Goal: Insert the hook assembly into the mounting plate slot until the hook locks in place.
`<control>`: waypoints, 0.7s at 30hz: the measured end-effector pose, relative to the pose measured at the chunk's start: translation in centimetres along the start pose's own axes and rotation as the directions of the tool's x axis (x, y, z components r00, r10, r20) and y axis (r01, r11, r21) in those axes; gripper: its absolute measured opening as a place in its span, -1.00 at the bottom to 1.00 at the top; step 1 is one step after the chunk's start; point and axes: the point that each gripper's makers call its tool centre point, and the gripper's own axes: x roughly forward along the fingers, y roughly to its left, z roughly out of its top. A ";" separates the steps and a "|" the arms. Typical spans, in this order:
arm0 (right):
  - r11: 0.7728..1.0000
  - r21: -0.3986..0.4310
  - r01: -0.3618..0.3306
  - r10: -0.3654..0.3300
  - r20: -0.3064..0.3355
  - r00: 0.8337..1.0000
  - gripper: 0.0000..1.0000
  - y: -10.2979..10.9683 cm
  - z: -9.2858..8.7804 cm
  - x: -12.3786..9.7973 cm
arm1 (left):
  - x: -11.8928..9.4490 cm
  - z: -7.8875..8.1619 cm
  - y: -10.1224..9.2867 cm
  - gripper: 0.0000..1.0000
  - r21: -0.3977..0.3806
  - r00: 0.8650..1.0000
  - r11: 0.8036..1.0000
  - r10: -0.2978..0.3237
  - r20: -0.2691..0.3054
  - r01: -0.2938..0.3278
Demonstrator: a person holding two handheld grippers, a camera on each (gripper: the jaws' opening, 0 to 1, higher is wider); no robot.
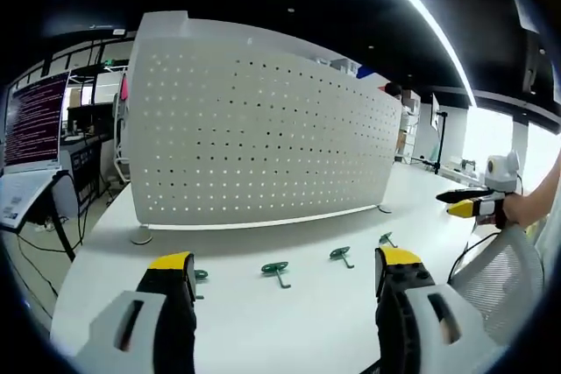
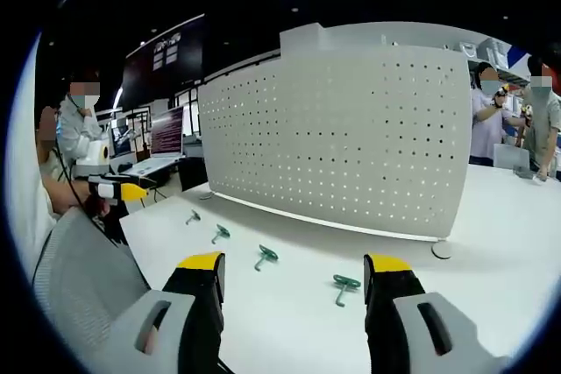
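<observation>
Left gripper view: the left gripper [image 1: 289,279] rises from the bottom edge, yellow-tipped jaws spread wide, nothing between them. Beyond the tips, four green hooks lie in a loose row on the white table [image 1: 263,321]: first hook [image 1: 201,276] just beside the left jaw tip, second hook [image 1: 276,270] at centre, third hook [image 1: 340,255] to its right, fourth hook [image 1: 387,239] farther right and higher in frame. All lie flat, apart from each other. Behind them the white perforated mounting plate [image 1: 263,146] stands upright on small feet across the middle of the frame. A laptop screen [image 1: 35,120] glows at the left edge. At the right edge the right gripper [image 1: 469,201] is in sight, jaws apart.

Right gripper view: the right gripper [image 2: 294,269], jaws likewise spread and empty. The same hooks run diagonally from lower centre toward mid-left; the plate fills centre and right. The left gripper sits at mid-left. People stand at the upper right.
</observation>
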 end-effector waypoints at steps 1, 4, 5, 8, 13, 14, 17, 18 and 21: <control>1.000 0.000 0.000 0.000 0.000 1.000 0.24 0.0 0.0 0.0 | 0.0 0.0 0.0 0.74 0.000 1.000 1.000 0.000 0.000 0.000; 1.000 0.001 -0.002 0.001 0.003 1.000 0.24 0.0 0.0 0.0 | 0.0 0.0 0.0 0.74 0.000 1.000 1.000 -0.001 0.000 0.001; 1.000 0.000 -0.001 0.001 0.003 1.000 0.24 0.0 0.1 0.0 | 0.0 0.0 0.0 0.74 0.000 1.000 1.000 -0.001 0.000 0.001; 1.000 -0.001 -0.002 0.002 0.004 1.000 0.24 0.1 0.1 0.0 | 0.0 0.0 0.0 0.74 -0.002 1.000 1.000 -0.001 0.000 0.001; 1.000 -0.004 -0.005 0.005 0.005 1.000 0.25 0.1 0.2 0.0 | 0.0 0.0 0.0 0.74 -0.001 1.000 1.000 -0.001 -0.001 0.001; 1.000 -0.004 -0.006 0.006 0.005 1.000 0.25 0.2 0.2 0.0 | 0.0 -0.1 0.0 0.74 -0.002 1.000 1.000 -0.002 -0.003 0.002; 1.000 -0.004 -0.008 0.008 0.006 1.000 0.25 0.3 0.3 0.0 | 0.0 -0.1 -0.1 0.74 0.002 1.000 1.000 -0.004 -0.005 0.004; 1.000 -0.005 -0.008 0.008 0.006 1.000 0.25 0.2 0.2 0.0 | 0.0 -0.1 -0.1 0.74 0.003 1.000 1.000 -0.004 -0.005 0.004; 1.000 -0.006 -0.010 0.010 0.007 1.000 0.25 0.2 0.2 0.0 | 0.0 -0.1 -0.1 0.74 0.002 1.000 1.000 -0.005 -0.006 0.005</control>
